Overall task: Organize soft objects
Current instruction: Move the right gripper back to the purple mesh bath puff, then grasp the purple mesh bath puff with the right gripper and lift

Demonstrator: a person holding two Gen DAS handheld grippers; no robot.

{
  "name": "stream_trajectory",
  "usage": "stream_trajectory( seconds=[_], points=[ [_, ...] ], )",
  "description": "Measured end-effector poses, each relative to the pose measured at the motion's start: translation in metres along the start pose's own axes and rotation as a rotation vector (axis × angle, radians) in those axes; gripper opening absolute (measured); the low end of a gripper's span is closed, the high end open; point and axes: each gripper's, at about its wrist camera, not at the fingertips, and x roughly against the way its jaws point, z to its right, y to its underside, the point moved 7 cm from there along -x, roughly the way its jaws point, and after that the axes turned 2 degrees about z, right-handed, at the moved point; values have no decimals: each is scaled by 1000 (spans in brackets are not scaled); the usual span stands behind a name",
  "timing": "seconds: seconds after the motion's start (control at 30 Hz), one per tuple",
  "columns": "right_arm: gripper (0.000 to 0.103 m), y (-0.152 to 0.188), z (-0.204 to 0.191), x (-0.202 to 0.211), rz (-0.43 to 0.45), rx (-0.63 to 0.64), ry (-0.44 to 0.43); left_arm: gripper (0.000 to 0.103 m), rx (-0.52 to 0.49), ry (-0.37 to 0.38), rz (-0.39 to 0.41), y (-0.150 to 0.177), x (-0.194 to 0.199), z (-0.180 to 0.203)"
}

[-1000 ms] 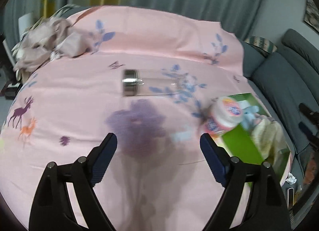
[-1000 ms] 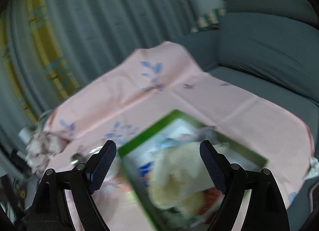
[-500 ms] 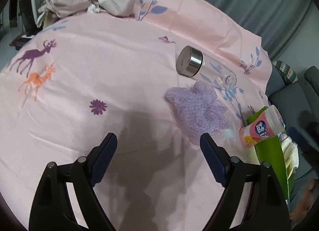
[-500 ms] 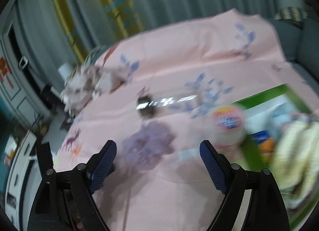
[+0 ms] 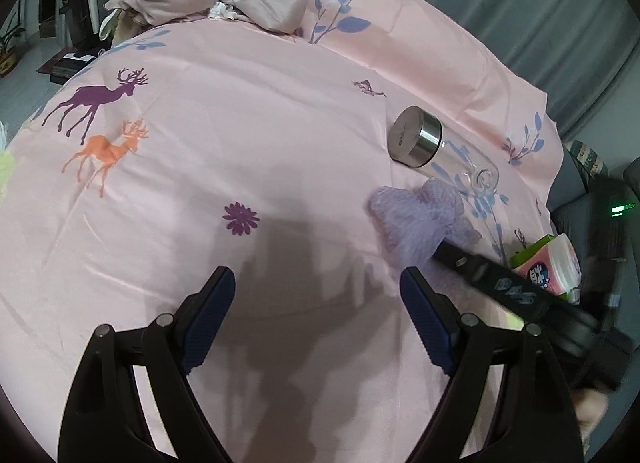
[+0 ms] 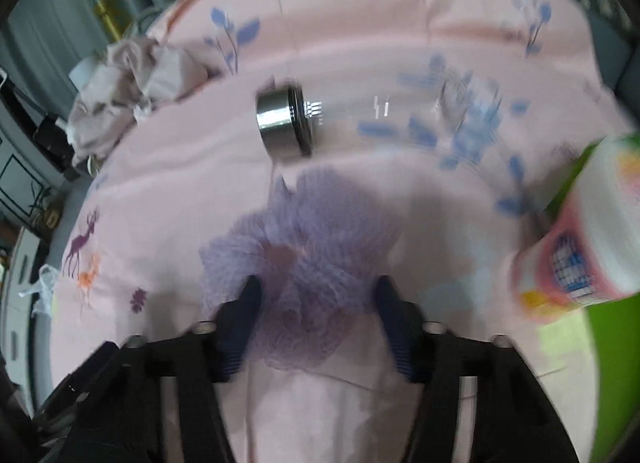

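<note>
Right wrist view, bottom centre: right gripper [image 6: 316, 291] down over the lilac mesh bath pouf [image 6: 298, 263], jaws closing, a blue pad on either flank with the netting bunched between them, full pinch not yet certain. A second ago wide apart above the green box, now at the pouf. Judged: pick-up step just beginning, box likely the destination. Beyond the pouf, mid-frame, glass bottle with steel cap [image 6: 360, 123] lying on its side on the pink printed bedsheet [image 6: 180, 183]. Right edge, pink-and-white tub [image 6: 580, 247] leaning at the green box [image 6: 608, 383]. Upper left, crumpled beige cloth [image 6: 128, 79].

Left wrist view, bottom: left gripper [image 5: 316, 299] spread wide over bare sheet, nothing between the pads, lower than a second ago. Right of centre, pouf with one black finger of the right gripper against it.
</note>
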Motion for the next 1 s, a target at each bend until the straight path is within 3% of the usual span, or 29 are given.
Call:
stream_trajectory(
  seconds=[0.2, 0.37, 0.53, 0.63, 0.7, 0.8, 0.87, 0.93, 1.0],
  points=[
    [17, 9, -4, 10, -1, 31, -59, 83, 11, 23, -7, 1, 2, 1],
    [15, 23, -8, 44, 2, 89, -109, 83, -7, 55, -21, 4, 3, 10],
    [15, 44, -2, 69, -65, 119, -152, 83, 14, 63, -50, 9, -3, 10],
    [15, 49, 10, 78, -59, 138, -112, 83, 6, 67, -65, 13, -5, 13],
    [20, 47, 20, 84, -35, 131, -80, 83, -16, 63, -56, 14, -4, 17],
    [52, 45, 34, 91, -18, 94, -86, 81, -42, 63, -56, 18, -5, 23],
    [59, 41, 42, 95, 2, 59, -102, 77, -54, 86, -61, 21, -6, 29],
    [59, 39, 47, 97, 16, 39, -106, 72, -69, 120, -63, 24, -5, 36],
    [59, 40, 51, 94, 20, 9, -111, 58, -83, 167, -66, 29, -4, 47]
  ],
)
